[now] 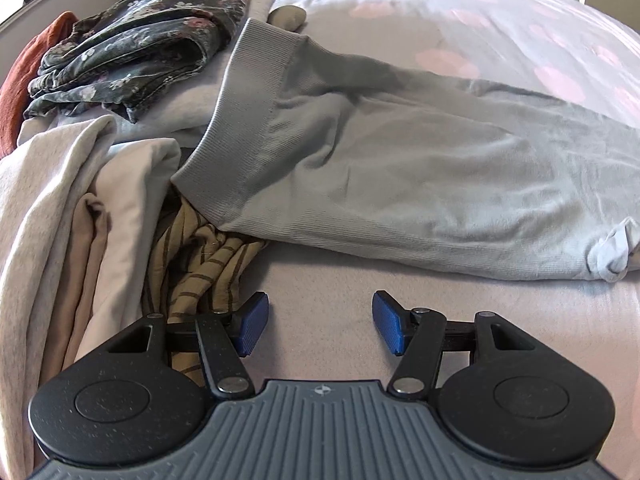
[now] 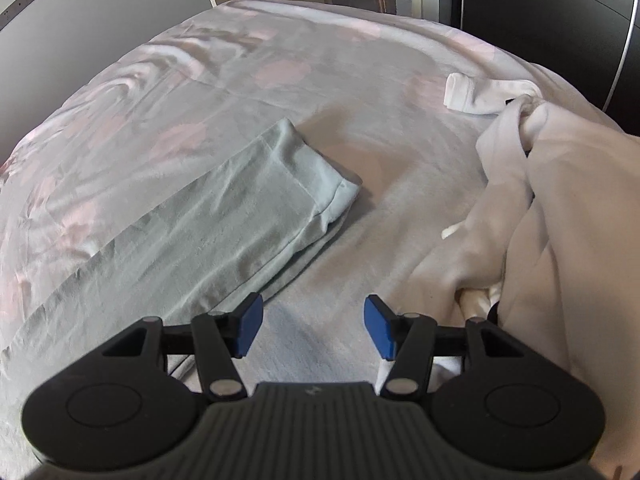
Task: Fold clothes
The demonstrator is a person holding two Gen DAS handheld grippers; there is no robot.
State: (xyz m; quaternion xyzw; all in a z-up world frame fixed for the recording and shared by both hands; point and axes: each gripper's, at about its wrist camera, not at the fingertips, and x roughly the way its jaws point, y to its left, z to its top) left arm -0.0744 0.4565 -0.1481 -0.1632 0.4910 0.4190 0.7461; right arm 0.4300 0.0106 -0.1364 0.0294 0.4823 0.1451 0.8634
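Observation:
A pale grey-green pair of leggings [image 1: 380, 168] lies flat across the bed, its ribbed waistband [image 1: 240, 120] at the left against a heap of clothes. In the right wrist view its leg ends [image 2: 248, 204] stretch away to a cuff at the middle. My left gripper [image 1: 320, 320] hovers open over bare bedding just below the waistband, nothing between its blue pads [image 1: 254, 322]. My right gripper [image 2: 312, 324] is open too, above the bedding beside the legs' near edge, with its left pad [image 2: 248, 326] close to the fabric.
A heap of unfolded clothes sits at the left: a dark floral garment [image 1: 152, 36], beige cloth [image 1: 60, 220], a striped mustard piece [image 1: 200, 264], a rust one [image 1: 20, 76]. Cream clothing [image 2: 560, 220] and white socks [image 2: 484, 94] lie at the right. The bedspread [image 2: 340, 80] is grey with pink spots.

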